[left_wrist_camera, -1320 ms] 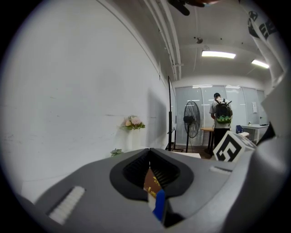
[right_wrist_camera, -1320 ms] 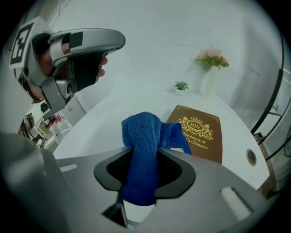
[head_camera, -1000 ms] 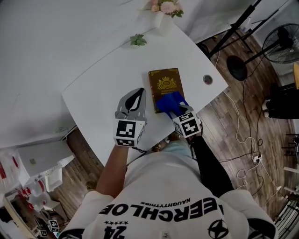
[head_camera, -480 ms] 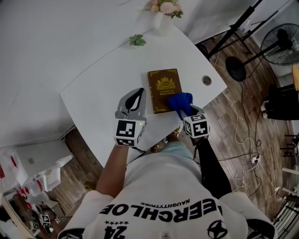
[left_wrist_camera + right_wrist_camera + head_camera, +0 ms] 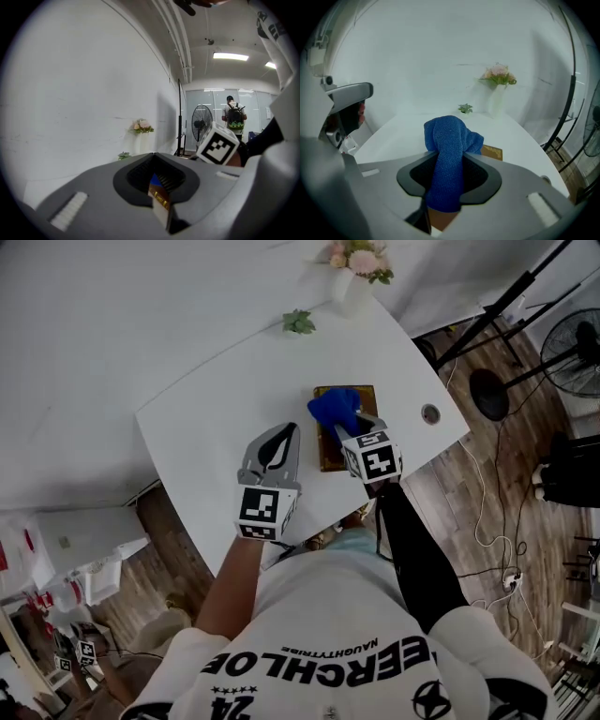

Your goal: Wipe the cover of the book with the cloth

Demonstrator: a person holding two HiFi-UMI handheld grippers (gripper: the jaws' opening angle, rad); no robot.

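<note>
Book point(image 5: 328, 452), brown, lies on the white table point(image 5: 216, 409), its long axis running away from the person. The right gripper point(image 5: 356, 427) is over it, jaws clamped on a blue cloth point(image 5: 333, 409) whose bunched end sits on the cover's far half. The near half lies back towards the person, so the next stroke probably pulls along that axis. The left gripper point(image 5: 281, 435) rests just left of the book, jaws together, empty.
</note>
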